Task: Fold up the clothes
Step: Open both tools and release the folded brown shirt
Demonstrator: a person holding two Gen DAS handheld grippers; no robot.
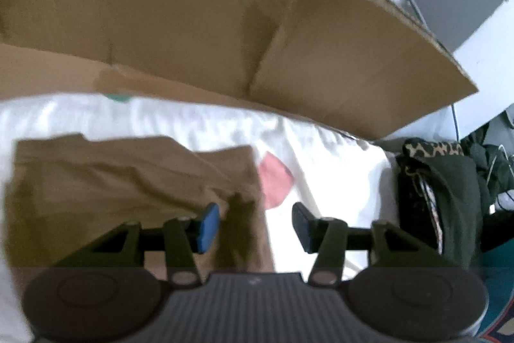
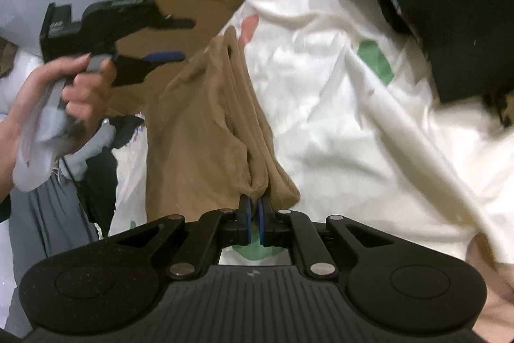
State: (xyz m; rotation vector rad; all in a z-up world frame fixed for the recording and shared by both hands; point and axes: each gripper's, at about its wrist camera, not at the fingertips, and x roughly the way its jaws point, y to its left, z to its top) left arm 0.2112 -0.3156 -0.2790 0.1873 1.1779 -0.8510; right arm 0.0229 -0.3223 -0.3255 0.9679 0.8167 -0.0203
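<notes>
On the rumpled white bed sheet [image 2: 337, 118] the tan garment [image 2: 199, 124] lies folded, right gripper [image 2: 256, 214] pinching its 6 o'clock edge, left gripper [image 1: 256, 225] spread empty, so I'd lay that edge flat before letting go.

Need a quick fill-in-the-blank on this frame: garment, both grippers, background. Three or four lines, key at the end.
1. The garment being folded is ____ in colour.
2. The right gripper is ____ on an edge of that garment.
3. The left gripper has its jaws ____, with nothing between them.
4. Behind the white sheet stands a large ____ box.

Missing words: tan; shut; open; cardboard
</notes>
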